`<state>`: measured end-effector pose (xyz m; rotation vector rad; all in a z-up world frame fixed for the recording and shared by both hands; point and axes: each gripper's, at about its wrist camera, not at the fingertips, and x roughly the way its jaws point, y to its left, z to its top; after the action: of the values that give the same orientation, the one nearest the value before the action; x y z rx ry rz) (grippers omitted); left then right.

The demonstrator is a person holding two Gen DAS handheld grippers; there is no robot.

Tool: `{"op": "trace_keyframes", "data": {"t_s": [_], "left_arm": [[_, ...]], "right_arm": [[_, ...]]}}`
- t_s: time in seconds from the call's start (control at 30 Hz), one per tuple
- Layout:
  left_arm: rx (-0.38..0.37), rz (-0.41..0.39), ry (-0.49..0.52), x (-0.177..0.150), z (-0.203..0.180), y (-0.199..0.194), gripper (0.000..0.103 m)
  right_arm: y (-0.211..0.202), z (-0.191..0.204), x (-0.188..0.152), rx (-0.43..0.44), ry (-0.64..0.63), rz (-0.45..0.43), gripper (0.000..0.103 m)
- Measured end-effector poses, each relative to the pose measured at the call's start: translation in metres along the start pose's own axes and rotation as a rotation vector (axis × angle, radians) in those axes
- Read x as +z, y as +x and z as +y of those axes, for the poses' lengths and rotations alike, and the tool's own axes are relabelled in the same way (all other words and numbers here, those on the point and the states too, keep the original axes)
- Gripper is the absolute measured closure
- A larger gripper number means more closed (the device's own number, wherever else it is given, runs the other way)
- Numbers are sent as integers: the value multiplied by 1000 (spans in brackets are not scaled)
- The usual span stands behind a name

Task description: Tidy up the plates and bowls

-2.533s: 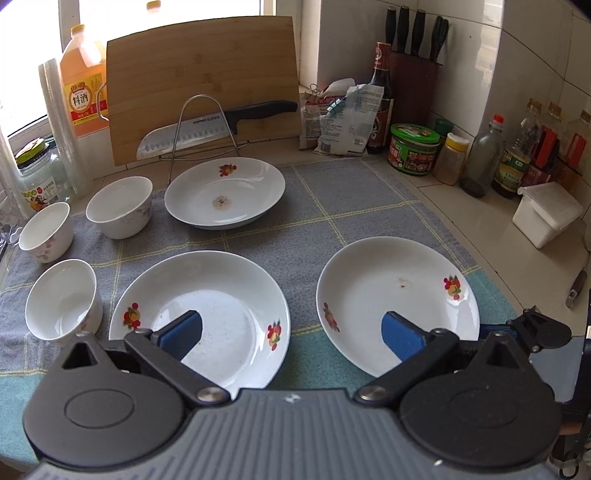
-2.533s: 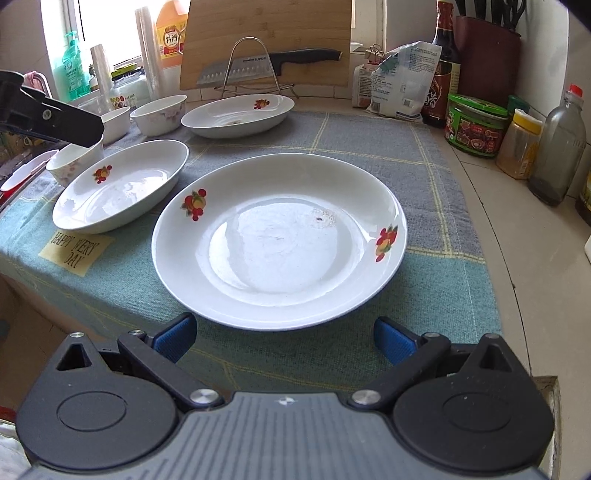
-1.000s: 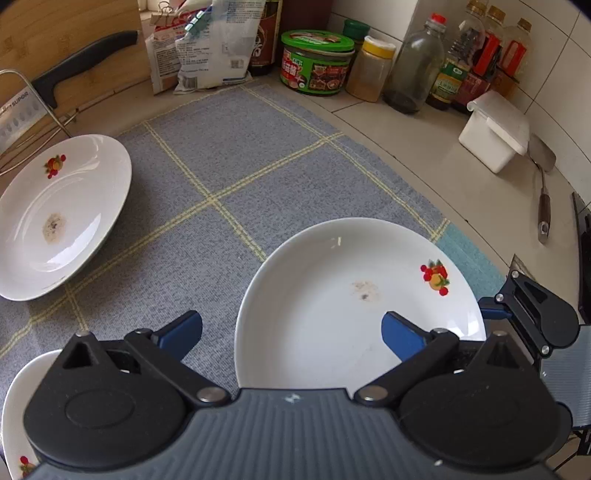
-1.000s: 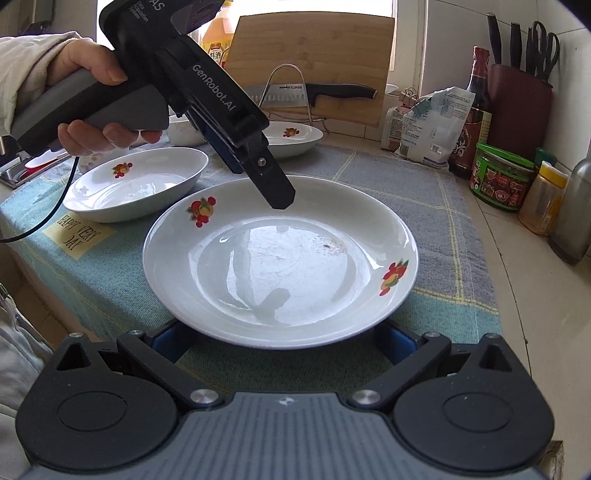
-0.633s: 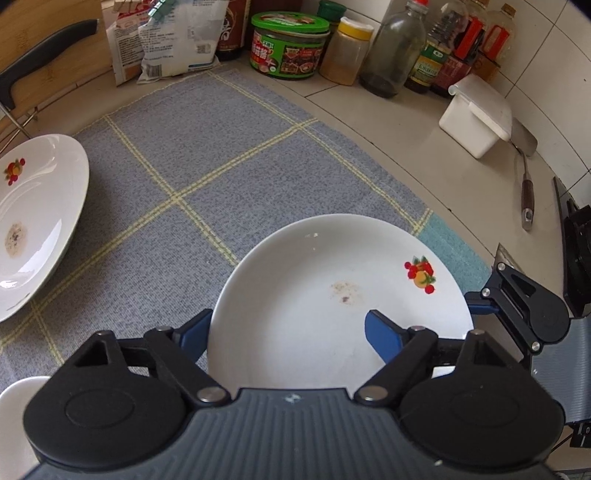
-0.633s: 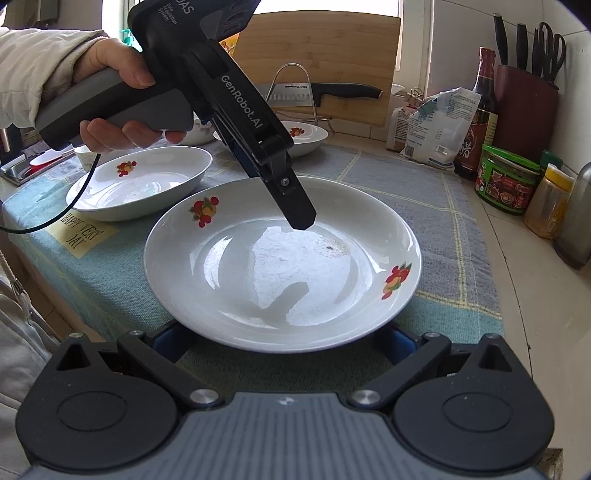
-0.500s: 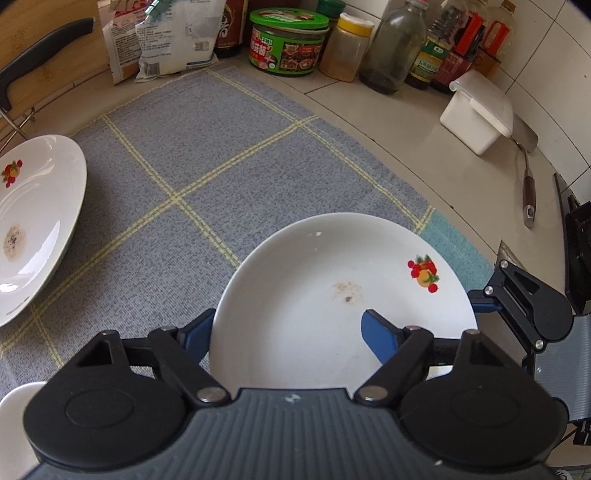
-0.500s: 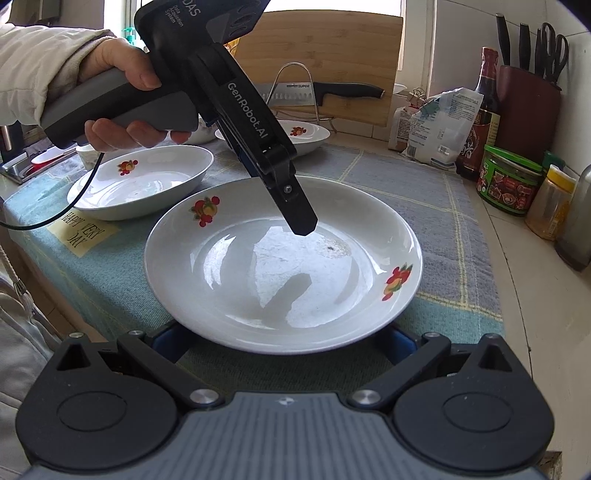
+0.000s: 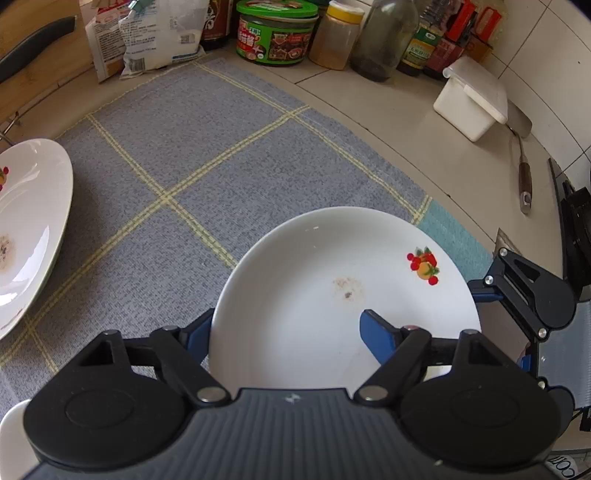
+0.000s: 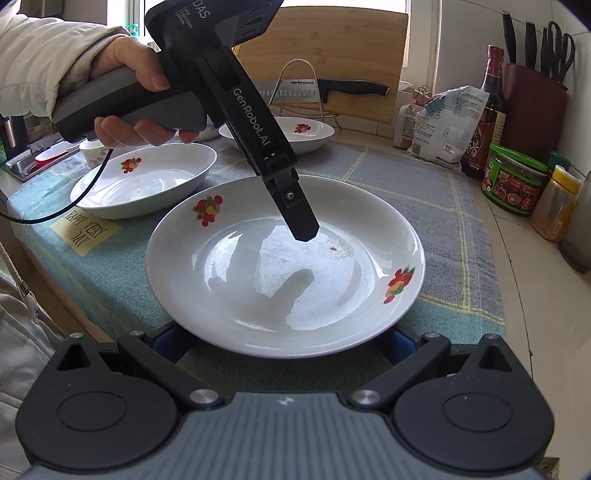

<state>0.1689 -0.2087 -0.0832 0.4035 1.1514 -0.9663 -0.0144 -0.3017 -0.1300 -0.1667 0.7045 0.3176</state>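
- Two grippers at one plate [image 9: 317, 295]: left gripper [image 9: 286, 328] straddling its rim, fingers [image 9: 378, 334] spread, not gripping.
- Right gripper [image 10: 280, 343] fingers spread wide beneath near rim, released.

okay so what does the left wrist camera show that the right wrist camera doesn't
Only the left wrist view shows the white lidded box and the spatula on the counter. Only the right wrist view shows the person's hand, the cutting board, the knife and the yellow note. Both show the near plate, the green-lidded jar and the left hand-held gripper, one finger over the plate.
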Motion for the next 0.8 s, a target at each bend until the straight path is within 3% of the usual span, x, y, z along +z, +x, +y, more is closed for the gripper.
{"op": "trace_keyframes", "data": {"t_s": [0.8], "left_arm": [[-27,-7,14,-2,0,-9,22]], "right_arm": [[3,1,11,-13,-10,73,0]]}}
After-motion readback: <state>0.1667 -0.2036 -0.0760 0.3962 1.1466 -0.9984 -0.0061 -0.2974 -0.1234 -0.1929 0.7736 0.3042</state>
